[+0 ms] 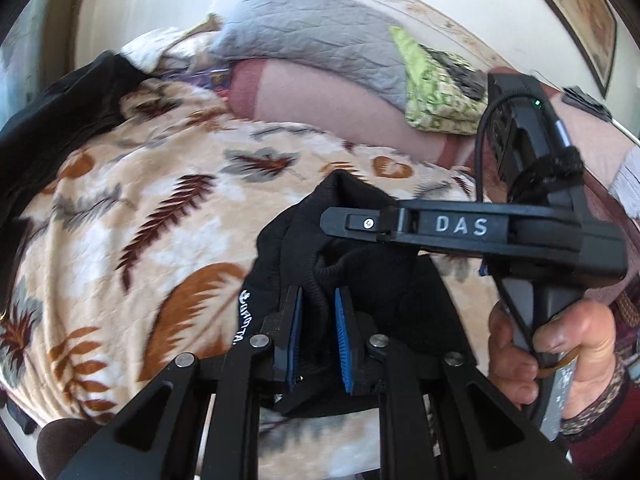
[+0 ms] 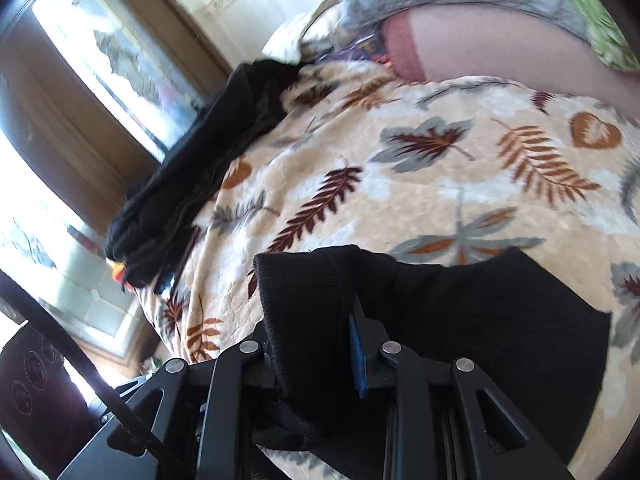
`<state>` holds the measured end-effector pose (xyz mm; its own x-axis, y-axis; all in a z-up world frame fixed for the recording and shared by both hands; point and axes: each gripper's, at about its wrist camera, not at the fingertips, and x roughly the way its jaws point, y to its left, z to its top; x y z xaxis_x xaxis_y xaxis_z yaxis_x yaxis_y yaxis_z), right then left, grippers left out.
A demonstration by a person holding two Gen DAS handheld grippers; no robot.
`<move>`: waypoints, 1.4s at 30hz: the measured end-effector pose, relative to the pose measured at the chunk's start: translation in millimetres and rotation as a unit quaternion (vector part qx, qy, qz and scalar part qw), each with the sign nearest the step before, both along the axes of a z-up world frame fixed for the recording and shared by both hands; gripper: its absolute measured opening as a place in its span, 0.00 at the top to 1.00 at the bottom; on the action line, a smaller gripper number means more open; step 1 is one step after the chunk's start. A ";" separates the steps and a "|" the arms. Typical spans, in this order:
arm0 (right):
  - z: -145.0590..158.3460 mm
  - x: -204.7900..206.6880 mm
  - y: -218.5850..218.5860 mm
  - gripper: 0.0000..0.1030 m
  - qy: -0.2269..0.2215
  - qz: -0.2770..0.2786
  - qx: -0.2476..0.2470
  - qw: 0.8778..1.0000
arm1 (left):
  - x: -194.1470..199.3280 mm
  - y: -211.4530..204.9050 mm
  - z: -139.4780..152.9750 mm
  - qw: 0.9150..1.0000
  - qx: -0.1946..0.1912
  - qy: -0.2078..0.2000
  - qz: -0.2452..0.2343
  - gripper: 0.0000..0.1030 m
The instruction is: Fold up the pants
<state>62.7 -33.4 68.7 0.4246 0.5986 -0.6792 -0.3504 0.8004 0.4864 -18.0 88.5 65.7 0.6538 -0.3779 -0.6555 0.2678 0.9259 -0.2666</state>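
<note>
Soft cloth and matt black plastic on a bed.
The pants (image 1: 360, 280) are matt black knit with a ribbed band. The blanket (image 1: 160, 220) is plush, fuzzy fleece. A gray pillow (image 1: 312, 36) looks quilted and crinkled. The left gripper (image 1: 318, 340) is matt black plastic with ridged blue rubber pads (image 1: 343, 344) and shiny metal pins.

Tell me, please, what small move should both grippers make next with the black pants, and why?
Probably carry the held edge forward over the blanket and lay it down flat. The left gripper and the right gripper each pinch the ribbed edge of the black pants, which is lifted and bunched, so the fold seems unfinished.
</note>
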 end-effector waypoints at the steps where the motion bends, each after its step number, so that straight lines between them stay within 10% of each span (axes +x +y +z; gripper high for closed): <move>1: 1.6 -1.7 -13.1 0.74 -0.002 -0.011 0.008 1.000 | 0.4 -12.4 2.0 1.000 0.002 -0.002 -0.011 0.85; 11: -46.2 -9.3 -151.9 0.79 0.033 -0.132 0.071 0.988 | 5.4 -135.6 -14.9 0.992 0.030 0.021 -0.118 0.84; 14: -62.5 -11.0 -176.6 0.94 0.035 -0.159 0.072 0.984 | -7.7 -139.5 -12.8 0.990 0.031 0.024 -0.136 0.80; 21: -81.2 -10.1 -238.7 0.91 0.051 -0.236 0.111 0.964 | -13.8 -91.1 4.3 0.996 0.026 0.014 -0.079 0.56; 27: -74.8 -29.6 -233.4 0.43 0.056 -0.176 0.176 0.967 | -12.4 -52.2 4.5 0.999 0.023 0.013 -0.029 0.48; 34: -87.9 -36.6 -180.0 0.35 0.085 -0.137 0.139 0.977 | -11.9 -42.9 -7.3 0.999 0.018 0.032 -0.025 0.48; 35: -86.2 -35.8 -170.6 0.36 0.077 -0.132 0.125 0.980 | -12.0 -41.9 -7.8 0.999 0.019 0.033 -0.024 0.48; 38: -80.7 -34.1 -152.9 0.82 0.065 -0.103 0.111 0.986 | -11.4 -37.2 -9.6 0.999 0.021 0.037 -0.016 0.48; 42: -66.9 -37.9 -156.8 0.87 0.035 -0.113 0.123 0.985 | -7.4 -30.2 -12.3 0.999 0.024 0.043 -0.004 0.46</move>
